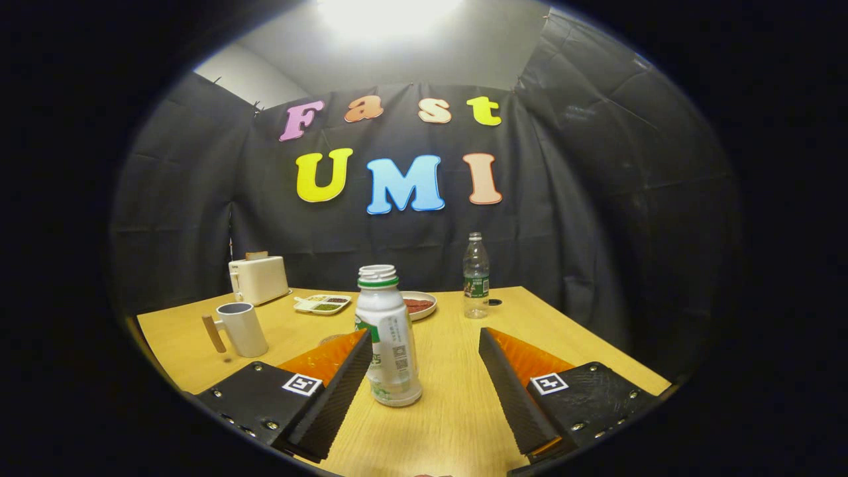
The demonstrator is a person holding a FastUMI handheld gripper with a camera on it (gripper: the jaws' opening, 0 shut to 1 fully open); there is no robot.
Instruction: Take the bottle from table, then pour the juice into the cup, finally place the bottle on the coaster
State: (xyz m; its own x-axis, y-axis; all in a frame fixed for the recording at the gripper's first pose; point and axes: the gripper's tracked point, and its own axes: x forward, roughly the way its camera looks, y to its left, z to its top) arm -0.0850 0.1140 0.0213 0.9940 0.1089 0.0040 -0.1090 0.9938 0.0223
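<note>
Hand-held gripper (424, 371) gapes around bottle (389, 338); cup (242, 328) beyond.

Coaster (329, 340) mostly hidden behind left claw finger; divided tray (322, 304) contents too small to tell.

No text can be read: the bottle (389, 338) label and the gripper (424, 371) square markers stay illegible.

Bright overhead glare washes the ceiling; edges bow with fisheye distortion.
</note>
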